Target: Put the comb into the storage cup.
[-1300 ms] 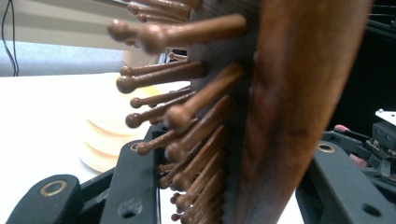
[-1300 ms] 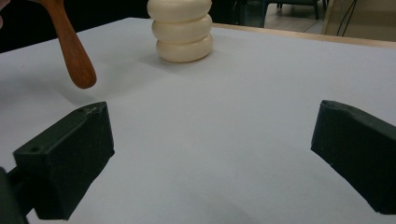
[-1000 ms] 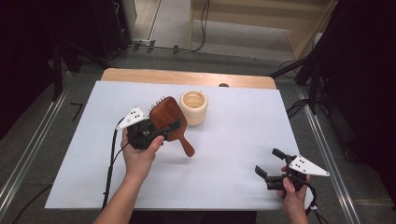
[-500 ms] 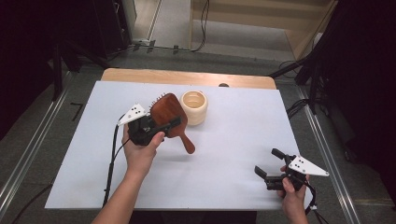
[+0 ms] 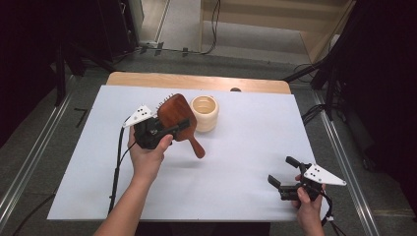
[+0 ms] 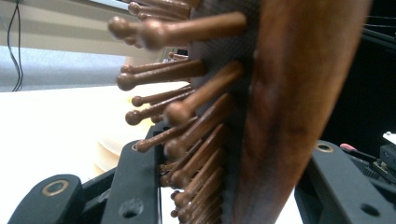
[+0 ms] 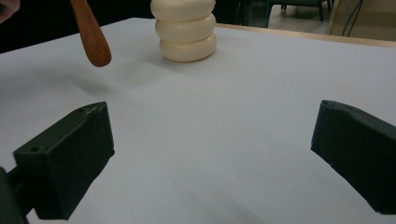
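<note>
Hairbrush (image 5: 175, 118) barely shifted | left claw (image 5: 164, 129) clamps it, seemingly airborne | right claw (image 5: 290, 171) open

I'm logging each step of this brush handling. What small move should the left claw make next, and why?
Probably tilt the wooden hairbrush handle-down over the cream ribbed cup. The left claw is clamped on the brush head, held off the table with its handle slanting down beside the cup, whose mouth is open. The right claw rests open, far away.
</note>
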`<state>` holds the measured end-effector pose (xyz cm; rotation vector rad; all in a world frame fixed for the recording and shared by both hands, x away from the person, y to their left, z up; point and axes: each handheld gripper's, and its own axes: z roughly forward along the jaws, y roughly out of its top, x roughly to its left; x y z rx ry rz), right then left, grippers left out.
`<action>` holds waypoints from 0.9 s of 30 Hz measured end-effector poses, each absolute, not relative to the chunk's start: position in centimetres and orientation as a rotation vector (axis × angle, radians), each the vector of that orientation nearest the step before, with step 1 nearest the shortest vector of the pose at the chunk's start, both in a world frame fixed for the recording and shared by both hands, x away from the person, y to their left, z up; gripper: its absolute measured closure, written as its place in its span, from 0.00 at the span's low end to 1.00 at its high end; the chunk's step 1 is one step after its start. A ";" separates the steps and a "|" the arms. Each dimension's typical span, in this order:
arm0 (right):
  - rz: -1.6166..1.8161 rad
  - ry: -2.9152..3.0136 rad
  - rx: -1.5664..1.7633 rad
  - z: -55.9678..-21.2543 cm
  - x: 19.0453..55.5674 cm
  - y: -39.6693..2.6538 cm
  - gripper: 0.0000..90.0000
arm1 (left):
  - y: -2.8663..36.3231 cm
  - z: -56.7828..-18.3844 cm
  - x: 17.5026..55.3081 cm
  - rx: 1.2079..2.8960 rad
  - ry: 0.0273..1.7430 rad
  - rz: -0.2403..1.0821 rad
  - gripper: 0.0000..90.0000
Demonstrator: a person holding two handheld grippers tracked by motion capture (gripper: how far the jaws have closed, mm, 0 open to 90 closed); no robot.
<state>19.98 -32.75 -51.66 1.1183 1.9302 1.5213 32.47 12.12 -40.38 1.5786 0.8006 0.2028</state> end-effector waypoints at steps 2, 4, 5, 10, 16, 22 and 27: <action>1.521 1.929 1.114 -51.7 20.0 -32.8 0.00 | 12.1 -40.3 32.6 1.572 0.801 0.202 0.63; 1.524 1.927 1.118 -51.7 20.0 -32.8 0.00 | 12.1 -40.2 32.7 1.570 0.802 0.202 0.63; 1.524 1.926 1.118 -51.7 20.0 -32.8 0.00 | 12.1 -40.2 32.7 1.569 0.804 0.201 0.63; 1.526 1.925 1.117 -51.7 20.0 -32.8 0.00 | 12.2 -40.0 32.9 1.563 0.802 0.199 0.63; 1.523 1.929 1.115 -51.7 20.0 -32.8 0.00 | 12.2 -39.8 33.2 1.559 0.803 0.203 0.63; 1.528 1.926 1.114 -51.7 20.0 -32.8 0.00 | 12.2 -39.5 33.5 1.551 0.805 0.207 0.63; 1.528 1.929 1.114 -51.7 20.0 -32.8 0.00 | 12.1 -39.0 33.8 1.546 0.799 0.211 0.63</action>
